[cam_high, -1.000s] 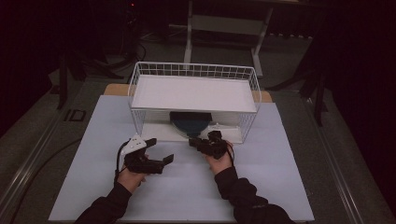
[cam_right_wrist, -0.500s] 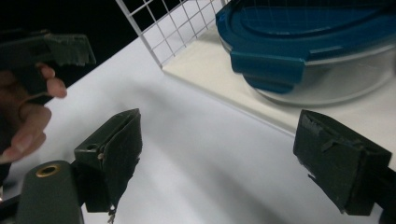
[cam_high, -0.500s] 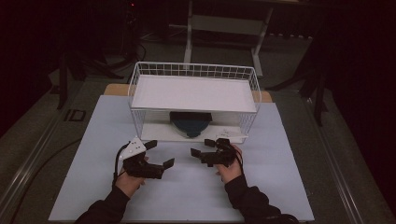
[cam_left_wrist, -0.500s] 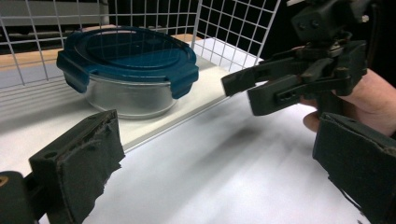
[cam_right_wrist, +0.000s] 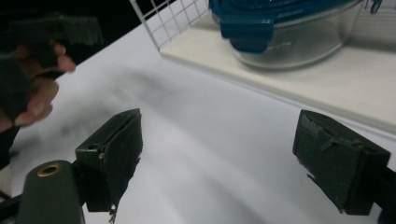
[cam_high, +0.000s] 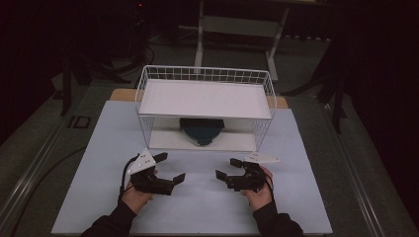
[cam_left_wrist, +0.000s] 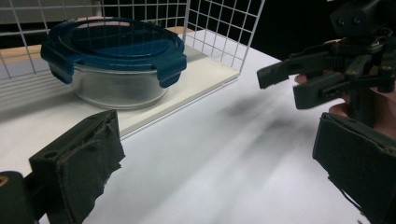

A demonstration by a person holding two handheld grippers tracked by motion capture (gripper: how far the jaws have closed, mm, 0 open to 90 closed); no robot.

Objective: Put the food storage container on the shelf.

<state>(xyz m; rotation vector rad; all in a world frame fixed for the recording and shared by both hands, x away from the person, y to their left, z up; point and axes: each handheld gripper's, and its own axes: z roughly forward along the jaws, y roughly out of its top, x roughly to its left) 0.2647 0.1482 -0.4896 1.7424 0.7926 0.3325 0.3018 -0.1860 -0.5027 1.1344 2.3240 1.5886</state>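
Low in the high view, right gripper [cam_high: 223,168] and left gripper [cam_high: 170,167] both stood spread and empty, the right's jaws having just been opening, nothing between them. Above centre, the glass container [cam_high: 201,131] with blue lid [cam_left_wrist: 112,44] sat on the wire rack's [cam_high: 206,74] lower shelf. Judged risks: a re-entering gripper could catch the rack's wire or upper shelf, or nudge the container deeper.

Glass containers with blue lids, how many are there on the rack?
1. The glass container with its blue lid sits on the lower shelf of the white wire rack. The upper shelf carries none.
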